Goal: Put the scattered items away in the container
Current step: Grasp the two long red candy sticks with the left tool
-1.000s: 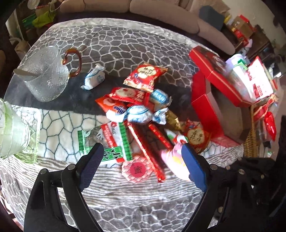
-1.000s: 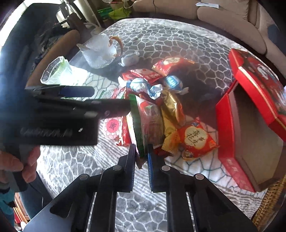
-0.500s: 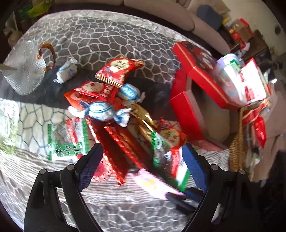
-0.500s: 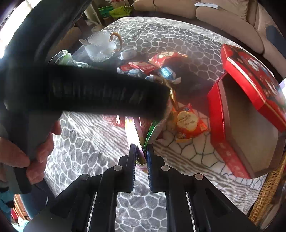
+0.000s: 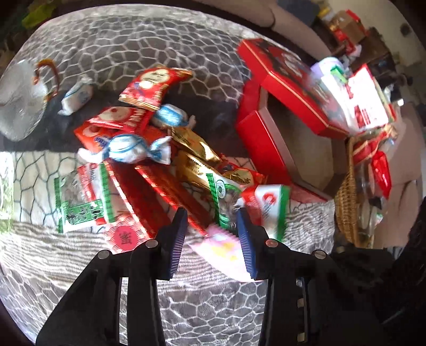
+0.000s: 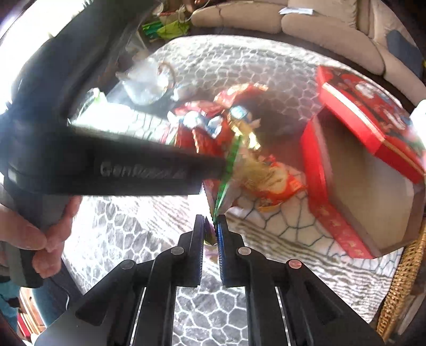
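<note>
A pile of snack packets (image 5: 159, 149) lies on the grey patterned cloth. My left gripper (image 5: 211, 221) points down at its near edge. Its jaws are closing, with a pink packet (image 5: 221, 247) lying between the blue pads; I see no firm press on it. My right gripper (image 6: 211, 223) is shut on the lower edge of a green-edged snack packet (image 6: 226, 175), which hangs lifted above the pile and also shows as that white, red and green packet (image 5: 263, 202) in the left wrist view. The open red box (image 6: 316, 170) stands right of the pile, its lid (image 6: 367, 114) leaning on its far side.
A glass jug (image 5: 21, 101) stands at the far left. A wicker basket (image 5: 346, 202) sits right of the red box (image 5: 266, 149). A sofa (image 6: 293, 18) runs behind the table. A person's hand (image 6: 40, 239) holds the black left gripper body (image 6: 119, 165) across the right wrist view.
The left jaws went from wide apart to narrow around the pink packet, and the gripper shifted right along the pile. The right gripper lifted the green-edged packet off the pile, towards the box.
</note>
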Demonstrator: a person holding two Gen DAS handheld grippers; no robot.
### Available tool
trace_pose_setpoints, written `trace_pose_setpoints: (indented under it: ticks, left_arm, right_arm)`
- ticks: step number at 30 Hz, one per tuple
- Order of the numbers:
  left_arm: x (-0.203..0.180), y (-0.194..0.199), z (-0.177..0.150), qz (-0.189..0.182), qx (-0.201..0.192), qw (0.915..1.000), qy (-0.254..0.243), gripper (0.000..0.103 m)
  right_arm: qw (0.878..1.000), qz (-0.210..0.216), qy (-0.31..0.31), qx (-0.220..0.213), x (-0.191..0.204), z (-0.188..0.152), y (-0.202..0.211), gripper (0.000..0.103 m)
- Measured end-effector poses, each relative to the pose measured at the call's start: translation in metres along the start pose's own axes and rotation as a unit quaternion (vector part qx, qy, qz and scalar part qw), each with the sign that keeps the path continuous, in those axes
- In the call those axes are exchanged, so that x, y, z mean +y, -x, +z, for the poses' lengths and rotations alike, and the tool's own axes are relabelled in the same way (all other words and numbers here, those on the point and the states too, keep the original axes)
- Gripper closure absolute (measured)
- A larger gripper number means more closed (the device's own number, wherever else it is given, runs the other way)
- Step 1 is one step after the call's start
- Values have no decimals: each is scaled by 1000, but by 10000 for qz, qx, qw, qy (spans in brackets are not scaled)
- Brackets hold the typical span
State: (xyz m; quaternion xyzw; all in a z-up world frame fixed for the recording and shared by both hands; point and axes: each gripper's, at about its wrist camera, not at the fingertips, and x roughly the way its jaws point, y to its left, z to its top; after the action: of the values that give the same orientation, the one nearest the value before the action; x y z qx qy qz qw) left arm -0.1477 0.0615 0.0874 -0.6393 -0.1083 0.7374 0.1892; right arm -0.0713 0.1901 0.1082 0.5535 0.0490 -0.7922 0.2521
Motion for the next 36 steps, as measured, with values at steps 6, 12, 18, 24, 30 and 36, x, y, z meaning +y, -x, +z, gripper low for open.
trace_pose_setpoints:
  ticks: [6,12,18,24,30,36]
  left_arm:
    - [19,45,1,19,-584,9981,192,18]
    - [49,27,-6,547,-241,9970,498,13]
    - [42,-16,-7,764,25,9951,633,13]
    - [10,-39,11,1061,15,9941,245,11]
    - [21,-54,20,1040,132,9934,456,76]
    - [29,-42,16,734,-10,9957,570,86]
  right_arm:
    - [9995,-156,-105,-266,-20,12,37,97]
    - [9983,-341,-166,-433,-30,19,66,97]
    - [9980,-317,-299,-458,-36,10,72,97]
    - [9976,-339,-460,-390,-50,-4,71,97]
    - [9965,-367,-597,-450,-65,-11,79,97]
    - [9939,-491,-756,-637,-86,-4,101,97]
